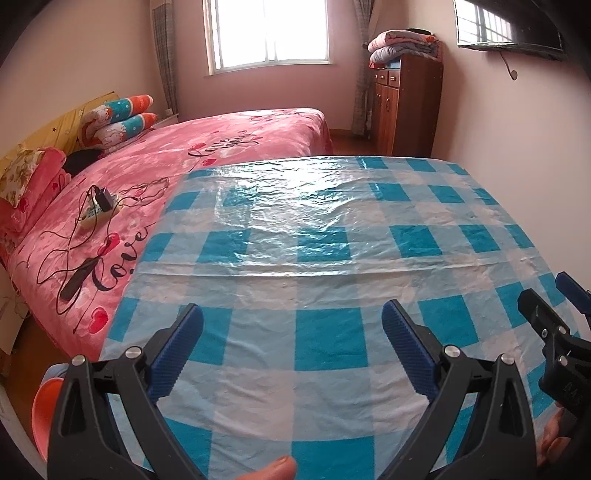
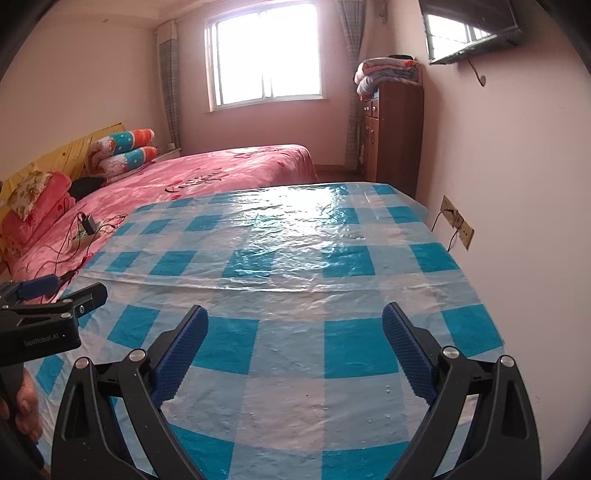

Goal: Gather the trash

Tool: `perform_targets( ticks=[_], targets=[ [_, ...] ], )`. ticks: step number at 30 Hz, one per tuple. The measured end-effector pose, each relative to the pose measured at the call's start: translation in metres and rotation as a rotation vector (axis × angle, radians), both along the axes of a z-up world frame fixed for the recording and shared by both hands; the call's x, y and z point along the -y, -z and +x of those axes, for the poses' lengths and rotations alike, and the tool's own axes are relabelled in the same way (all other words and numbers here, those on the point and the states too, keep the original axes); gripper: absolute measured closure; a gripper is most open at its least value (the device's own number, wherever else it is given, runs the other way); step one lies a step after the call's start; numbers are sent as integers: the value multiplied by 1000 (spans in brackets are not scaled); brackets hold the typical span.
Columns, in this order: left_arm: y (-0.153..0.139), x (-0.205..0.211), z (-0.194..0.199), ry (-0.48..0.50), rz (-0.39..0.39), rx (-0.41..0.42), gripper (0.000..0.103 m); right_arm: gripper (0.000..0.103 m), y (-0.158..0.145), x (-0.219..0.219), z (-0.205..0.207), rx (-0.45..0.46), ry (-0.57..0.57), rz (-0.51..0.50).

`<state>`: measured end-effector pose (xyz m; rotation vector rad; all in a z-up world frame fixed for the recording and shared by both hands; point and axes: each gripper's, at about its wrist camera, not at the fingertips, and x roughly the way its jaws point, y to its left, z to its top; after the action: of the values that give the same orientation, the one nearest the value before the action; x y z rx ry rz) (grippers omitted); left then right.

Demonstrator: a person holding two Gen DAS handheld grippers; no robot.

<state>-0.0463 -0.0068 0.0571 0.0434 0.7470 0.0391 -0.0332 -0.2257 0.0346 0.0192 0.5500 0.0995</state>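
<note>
Left gripper (image 1: pixel 291 325): jaws spread wide, nothing between them; blue ribbed pads (image 1: pixel 177 347) hang over the near part of the table; also seen side-on at the left edge of the right wrist view (image 2: pixel 55 291).
Right gripper (image 2: pixel 295 325): released, jaws wide apart, empty; above the near half of the table, just beside the left gripper; tip also visible at the right edge of the left wrist view (image 1: pixel 554 299).
Hands: a fingertip (image 1: pixel 275 469) shows at the bottom of the left wrist view; fingers (image 2: pixel 27 406) wrap the left handle in the right wrist view.
Table (image 1: pixel 325 387): covered with a glossy plastic cloth in blue and white checks, wrinkled, glare from the window (image 1: pixel 267 33) on the far half.
Trash: cannot tell where; no piece can be made out on the cloth in either view.
Bed (image 1: pixel 221 147): just left of the table, pink cover with hearts and lettering; rolled bedding (image 1: pixel 122 118) stacked at its head.
On the bed: a power strip with a black charger (image 1: pixel 101 201) plugged in, black cables trailing toward the near edge.
Cabinet (image 1: pixel 406 107): brown wood, beyond the table by the right wall, folded quilts (image 1: pixel 402 44) on top.
Right wall: a screen (image 2: pixel 472 29) mounted high; an outlet plate (image 2: pixel 458 221) beside the table's far right corner.
Orange object (image 1: pixel 46 410): low at the left, beside the table; too cropped to identify.
</note>
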Motion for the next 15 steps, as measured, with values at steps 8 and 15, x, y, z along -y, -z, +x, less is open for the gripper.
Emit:
perform_targets(
  ticks=[8, 15],
  targets=[
    [3, 7, 3, 3, 4, 0, 5, 9, 2, 11, 5, -26, 14, 27],
    [3, 9, 3, 4, 4, 6, 5, 9, 1, 11, 4, -28, 10, 21]
  ],
)
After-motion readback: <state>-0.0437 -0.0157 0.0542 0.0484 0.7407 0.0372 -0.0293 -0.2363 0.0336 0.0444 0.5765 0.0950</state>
